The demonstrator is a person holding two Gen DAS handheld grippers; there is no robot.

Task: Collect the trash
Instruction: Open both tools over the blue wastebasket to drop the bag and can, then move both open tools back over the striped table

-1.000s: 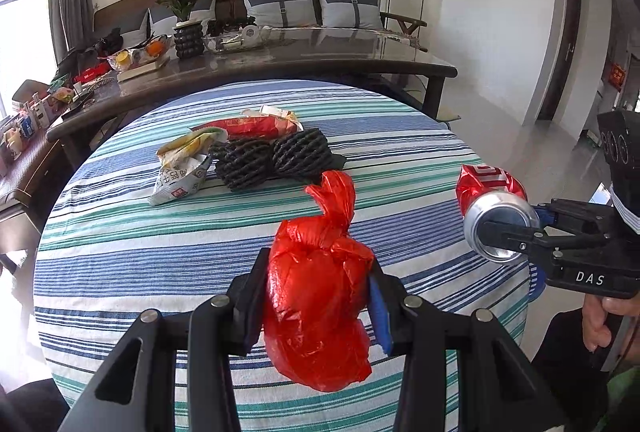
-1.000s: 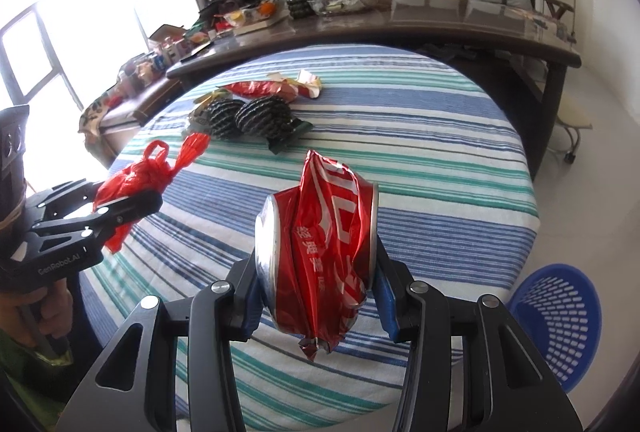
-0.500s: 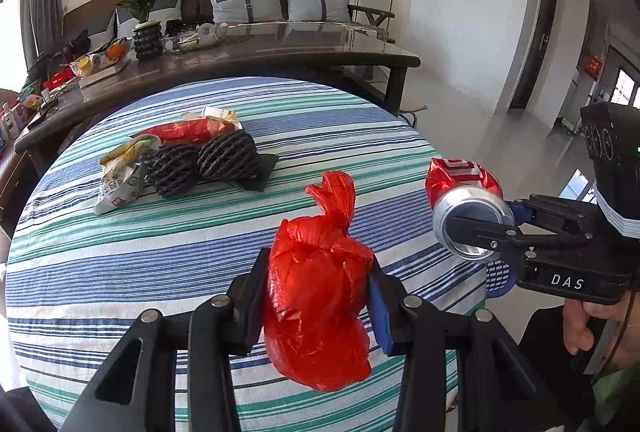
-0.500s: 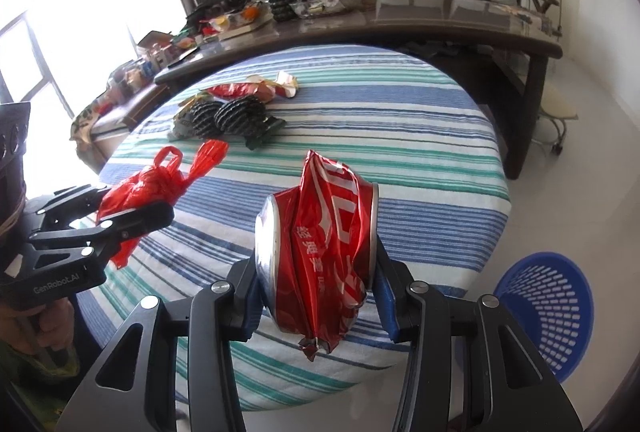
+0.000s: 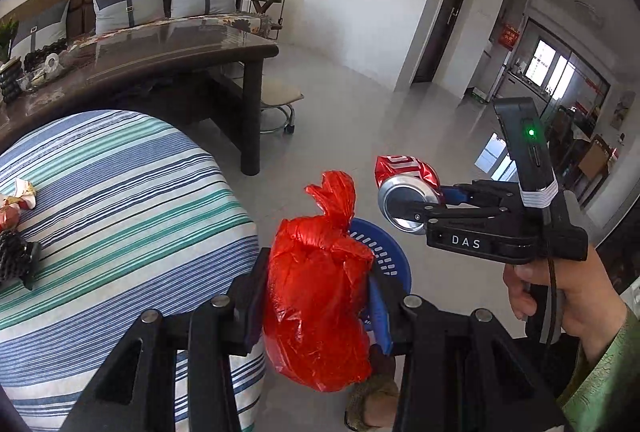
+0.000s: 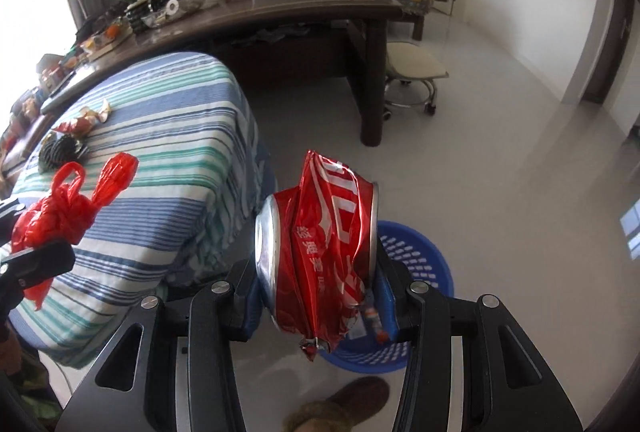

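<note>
My left claw (image 5: 318,296) pinches a knotted red plastic bag (image 5: 320,296), crinkled and glossy; my right claw (image 6: 316,280) pinches a crushed red can (image 6: 320,264), its silver end turned left. Only the left view shows my hand (image 5: 560,296) on the right claw's handle and the far doorway. Only the right view shows the blue perforated basket (image 6: 416,256) nearly whole, on the floor just beyond the can; in the left view the bag hides most of it. To the left stands the striped tablecloth (image 6: 168,160), with wrappers (image 6: 82,120) and black netting (image 6: 58,152) at its far left.
</note>
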